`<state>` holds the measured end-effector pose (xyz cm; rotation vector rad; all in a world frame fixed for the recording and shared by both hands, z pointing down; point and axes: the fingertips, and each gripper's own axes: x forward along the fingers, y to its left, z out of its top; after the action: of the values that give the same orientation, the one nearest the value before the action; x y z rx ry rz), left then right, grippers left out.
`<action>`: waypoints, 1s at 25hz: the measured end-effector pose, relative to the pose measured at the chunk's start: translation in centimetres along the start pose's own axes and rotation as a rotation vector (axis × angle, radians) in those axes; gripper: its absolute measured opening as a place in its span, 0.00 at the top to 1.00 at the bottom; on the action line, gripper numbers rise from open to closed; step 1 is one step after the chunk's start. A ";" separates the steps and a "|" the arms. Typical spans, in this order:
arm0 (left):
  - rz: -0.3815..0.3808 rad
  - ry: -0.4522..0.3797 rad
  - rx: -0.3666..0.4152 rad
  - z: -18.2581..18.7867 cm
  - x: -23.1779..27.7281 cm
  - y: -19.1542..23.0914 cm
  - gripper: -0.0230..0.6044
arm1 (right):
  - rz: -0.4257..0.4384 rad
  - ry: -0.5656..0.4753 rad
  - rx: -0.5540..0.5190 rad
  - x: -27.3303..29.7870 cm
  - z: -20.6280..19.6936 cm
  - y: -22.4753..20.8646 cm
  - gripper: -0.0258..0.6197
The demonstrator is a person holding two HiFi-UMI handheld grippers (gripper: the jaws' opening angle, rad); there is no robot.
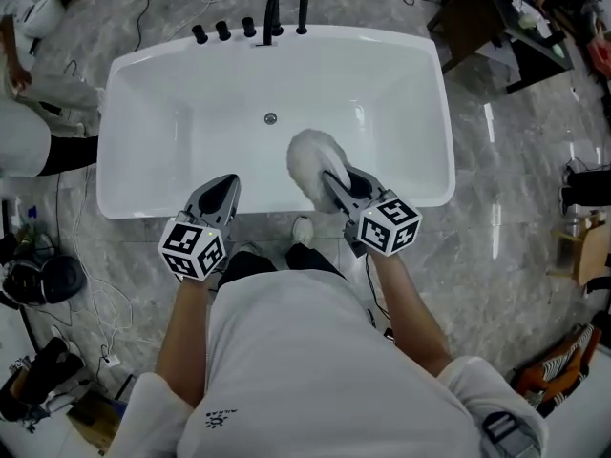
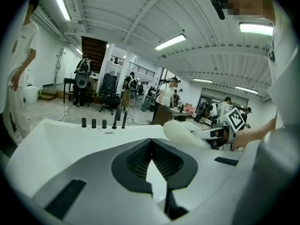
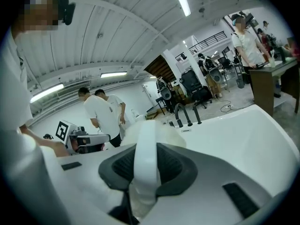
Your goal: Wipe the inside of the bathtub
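Right gripper [image 1: 336, 187]: jaws clamped on the white handle [image 3: 145, 149] of a fluffy mop head [image 1: 307, 158]. The head lies up-frame of the jaws, inside the bathtub [image 1: 143, 70] by its near wall at frame centre. The handle axis points roughly toward the drain [image 1: 270, 118]. Contact with the tub surface cannot be told. Left gripper [image 1: 227, 183]: jaws together, empty, at the near rim, centre-left. Judgement: the right does the wiping.

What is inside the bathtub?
The drain and a fluffy white duster, held by the right gripper. The bathtub surface under the duster is covered.
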<state>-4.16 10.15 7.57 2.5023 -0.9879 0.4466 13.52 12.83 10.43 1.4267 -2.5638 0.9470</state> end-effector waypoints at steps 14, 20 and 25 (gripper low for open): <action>-0.216 0.130 0.081 -1.0 8.2 -3.3 0.96 | -0.163 -0.056 0.121 -2.1 -2.2 -5.6 0.81; -0.363 0.190 0.094 -3.0 12.7 -5.4 0.96 | -0.324 -0.039 0.132 -4.7 -4.6 -8.6 0.81; -0.449 0.210 0.109 -4.6 17.5 -8.1 0.96 | -0.407 -0.052 0.179 -7.6 -6.3 -12.5 0.81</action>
<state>13.07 7.77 17.06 2.6022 -0.3135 0.6127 26.22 17.06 19.04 1.9428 -2.1315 1.0963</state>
